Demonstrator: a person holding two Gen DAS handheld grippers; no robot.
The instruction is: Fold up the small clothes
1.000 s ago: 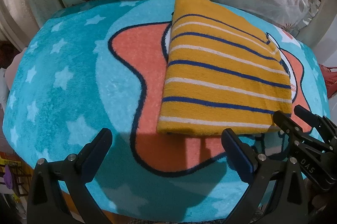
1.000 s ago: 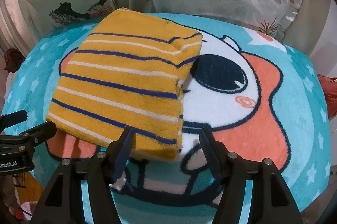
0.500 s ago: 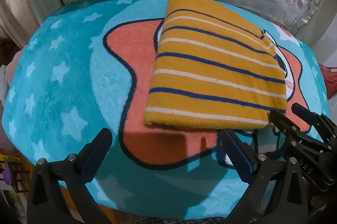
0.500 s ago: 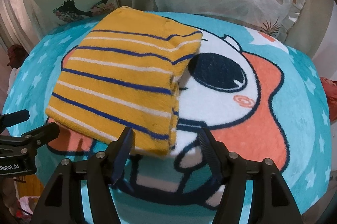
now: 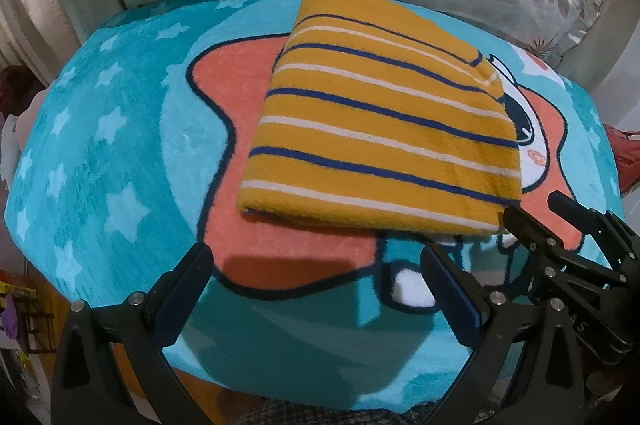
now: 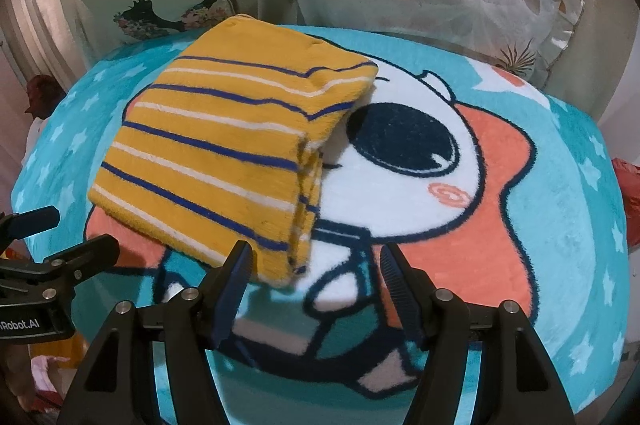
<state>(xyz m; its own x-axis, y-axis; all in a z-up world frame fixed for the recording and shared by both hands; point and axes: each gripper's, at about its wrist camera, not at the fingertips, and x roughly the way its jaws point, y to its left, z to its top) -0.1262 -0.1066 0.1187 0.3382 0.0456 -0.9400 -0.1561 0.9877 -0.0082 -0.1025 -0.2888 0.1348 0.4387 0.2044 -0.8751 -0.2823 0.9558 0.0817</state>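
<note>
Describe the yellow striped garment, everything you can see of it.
The yellow striped garment is fuzzy, towel-like knit, mustard yellow with thin navy and white stripes. It is folded into a thick, neat rectangle of several layers, whose stacked edges show on its right side in the right wrist view. It lies flat on the blue cartoon mat, covering part of the printed star figure. Both claws are open and neither grips it.

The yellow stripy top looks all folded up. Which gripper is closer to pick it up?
Probably the right gripper: its open fingers sit right at the folded yellow stripy top's near corner. The left gripper hangs open, short of the edge.
</note>
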